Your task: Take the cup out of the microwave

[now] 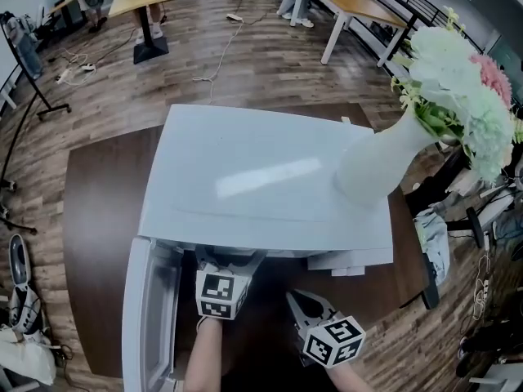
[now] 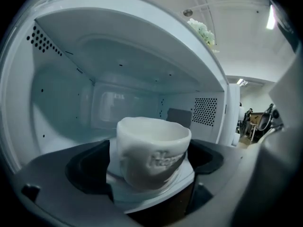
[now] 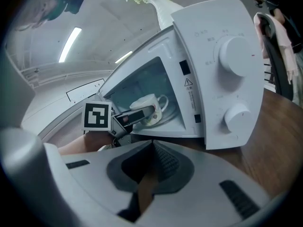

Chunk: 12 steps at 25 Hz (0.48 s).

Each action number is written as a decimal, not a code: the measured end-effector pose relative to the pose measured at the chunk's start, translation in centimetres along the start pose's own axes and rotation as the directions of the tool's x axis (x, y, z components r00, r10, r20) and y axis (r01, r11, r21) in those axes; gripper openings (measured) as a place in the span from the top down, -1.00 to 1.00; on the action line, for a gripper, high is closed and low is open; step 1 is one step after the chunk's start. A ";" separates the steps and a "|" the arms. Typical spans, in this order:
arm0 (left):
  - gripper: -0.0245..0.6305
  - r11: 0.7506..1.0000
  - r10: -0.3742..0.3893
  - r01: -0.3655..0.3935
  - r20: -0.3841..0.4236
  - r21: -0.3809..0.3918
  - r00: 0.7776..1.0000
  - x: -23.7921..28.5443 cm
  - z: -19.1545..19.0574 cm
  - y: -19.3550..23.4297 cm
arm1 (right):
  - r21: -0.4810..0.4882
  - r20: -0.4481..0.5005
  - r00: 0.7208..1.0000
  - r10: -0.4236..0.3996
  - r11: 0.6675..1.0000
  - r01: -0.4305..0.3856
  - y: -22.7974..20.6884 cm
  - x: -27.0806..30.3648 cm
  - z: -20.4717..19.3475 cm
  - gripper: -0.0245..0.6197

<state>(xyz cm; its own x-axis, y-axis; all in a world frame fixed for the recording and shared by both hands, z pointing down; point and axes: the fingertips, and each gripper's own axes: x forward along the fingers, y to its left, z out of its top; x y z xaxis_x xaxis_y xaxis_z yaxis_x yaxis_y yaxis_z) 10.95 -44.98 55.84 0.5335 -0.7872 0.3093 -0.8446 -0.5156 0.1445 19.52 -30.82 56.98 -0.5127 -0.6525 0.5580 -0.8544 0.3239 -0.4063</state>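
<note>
- Reaching into open microwave (image 1: 261,178) with left gripper (image 1: 227,261), fingers spread wide, risking a knock on cavity walls (image 2: 57,103).
- Flanking white cup (image 2: 151,150), unpinched on plate (image 2: 185,178) inside, risking a tip if closed off-centre.
- Idling outside: right gripper (image 3: 150,145), fingers together, empty.

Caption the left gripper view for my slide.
White cup inside the open microwave, between the open jaws of the left hand-held gripper.

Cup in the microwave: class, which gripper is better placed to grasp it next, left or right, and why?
Left. The left gripper reaches into the microwave, fingers open on either side of the cup. The right gripper sits outside, in front, fingers shut.
</note>
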 end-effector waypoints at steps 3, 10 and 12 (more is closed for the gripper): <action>-0.56 1.000 -0.018 0.018 0.012 0.017 1.000 0.9 0.5 -0.3 | -0.007 -0.013 1.000 0.008 1.000 -0.008 -0.1 0.1 -0.3 0.94; -0.62 0.995 -0.007 0.010 -0.035 0.101 0.999 2.5 0.0 -0.6 | -0.005 -0.037 0.999 -0.004 1.000 0.004 -1.4 0.0 -1.1 0.94; -0.62 0.990 0.018 -0.008 -0.068 0.143 0.998 2.9 -0.5 -0.4 | -0.005 -0.043 0.999 -0.008 1.000 0.008 -1.7 0.0 -1.2 0.94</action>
<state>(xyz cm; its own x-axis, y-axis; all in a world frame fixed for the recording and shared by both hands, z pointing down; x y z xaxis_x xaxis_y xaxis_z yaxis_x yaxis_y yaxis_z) 12.78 -46.90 57.16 0.5138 -0.7718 0.3747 -0.8338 -0.5521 0.0061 20.88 -30.48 58.54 -0.5091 -0.6250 0.5918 -0.8587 0.3221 -0.3985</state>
